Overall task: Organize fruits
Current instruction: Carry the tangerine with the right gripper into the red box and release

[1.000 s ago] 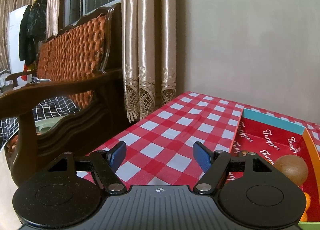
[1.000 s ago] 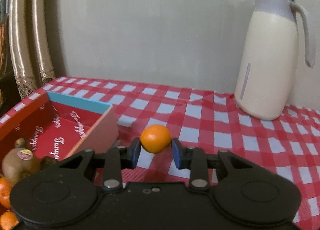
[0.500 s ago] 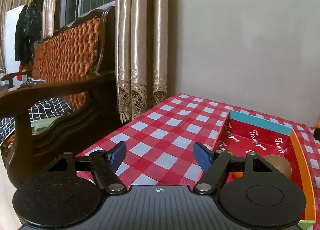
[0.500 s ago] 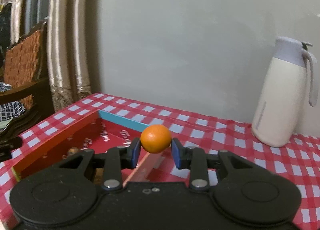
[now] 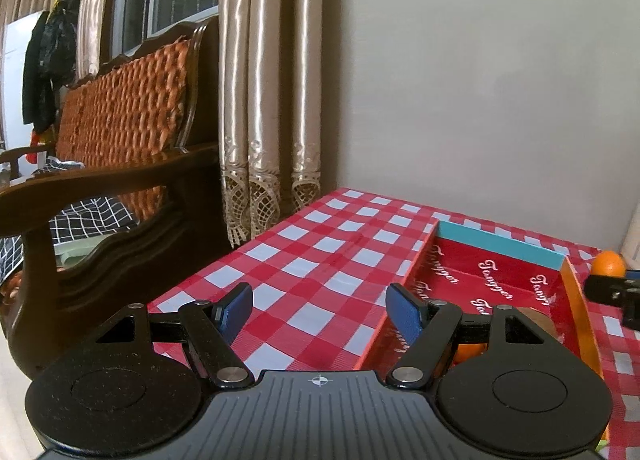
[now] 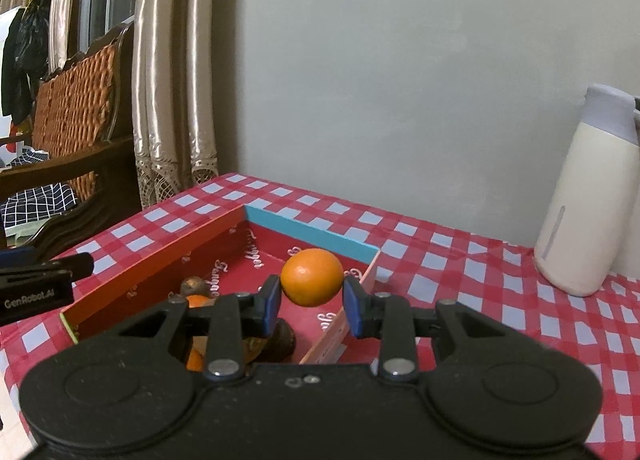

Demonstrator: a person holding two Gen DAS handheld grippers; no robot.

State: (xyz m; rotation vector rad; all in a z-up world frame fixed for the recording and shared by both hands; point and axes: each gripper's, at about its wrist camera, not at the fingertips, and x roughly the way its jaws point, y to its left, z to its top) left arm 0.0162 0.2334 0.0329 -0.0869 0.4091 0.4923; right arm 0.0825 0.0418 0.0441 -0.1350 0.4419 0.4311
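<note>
My right gripper [image 6: 312, 302] is shut on a small orange [image 6: 311, 277] and holds it above the near right part of a red box [image 6: 160, 250] with a blue far wall. Inside the box lie a brown kiwi [image 6: 282, 342], another orange [image 6: 198, 302] and a small brown fruit [image 6: 193, 285], partly hidden by my fingers. My left gripper [image 5: 320, 310] is open and empty, above the checked cloth left of the box [image 5: 500, 248]. The held orange [image 5: 608, 263] shows at the right edge of the left wrist view.
A cream thermos jug [image 6: 588, 196] stands at the back right on the red-and-white checked tablecloth [image 6: 460, 260]. A wooden bench with an orange woven back [image 5: 120, 132] and curtains [image 5: 264, 100] are left of the table. A grey wall is behind.
My right gripper has carried the orange leftward to above the box. My left gripper has drifted a little left and back, still open.
</note>
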